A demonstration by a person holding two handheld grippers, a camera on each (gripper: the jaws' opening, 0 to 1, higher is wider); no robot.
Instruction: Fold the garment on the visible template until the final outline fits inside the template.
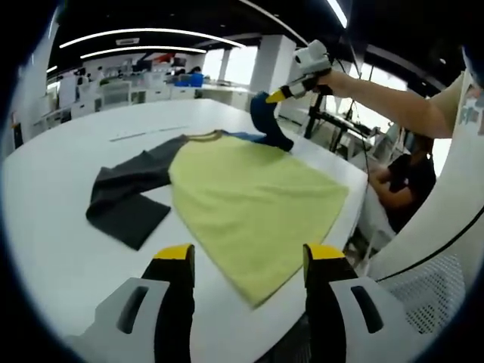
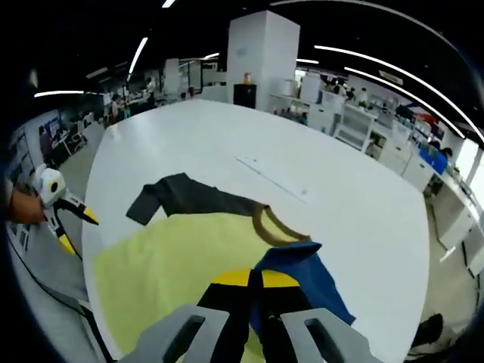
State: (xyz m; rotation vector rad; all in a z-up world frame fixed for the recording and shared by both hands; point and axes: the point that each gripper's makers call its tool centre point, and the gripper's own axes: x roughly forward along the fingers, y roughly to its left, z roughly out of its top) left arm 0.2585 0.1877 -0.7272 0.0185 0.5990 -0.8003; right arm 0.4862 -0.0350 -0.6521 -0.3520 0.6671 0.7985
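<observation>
A T-shirt lies on the white table (image 1: 60, 227). Its body is yellow-green (image 1: 249, 204) (image 2: 174, 257), with a brown collar (image 2: 276, 227). The dark grey sleeve (image 1: 125, 197) (image 2: 181, 197) lies flat, spread out to one side. My right gripper (image 1: 272, 97) (image 2: 253, 281) is shut on the blue sleeve (image 1: 270, 128) (image 2: 302, 283) and holds it lifted above the shirt's far corner. My left gripper (image 1: 251, 261) (image 2: 76, 229) is open and empty, hovering off the shirt's hem by the table edge.
A thin marked line (image 1: 144, 134) (image 2: 272, 178) runs across the table beyond the shirt. A seated person in dark clothes (image 1: 401, 181) and a white mesh chair (image 1: 431, 287) are beside the table edge. Desks and a white pillar (image 2: 261, 53) stand behind.
</observation>
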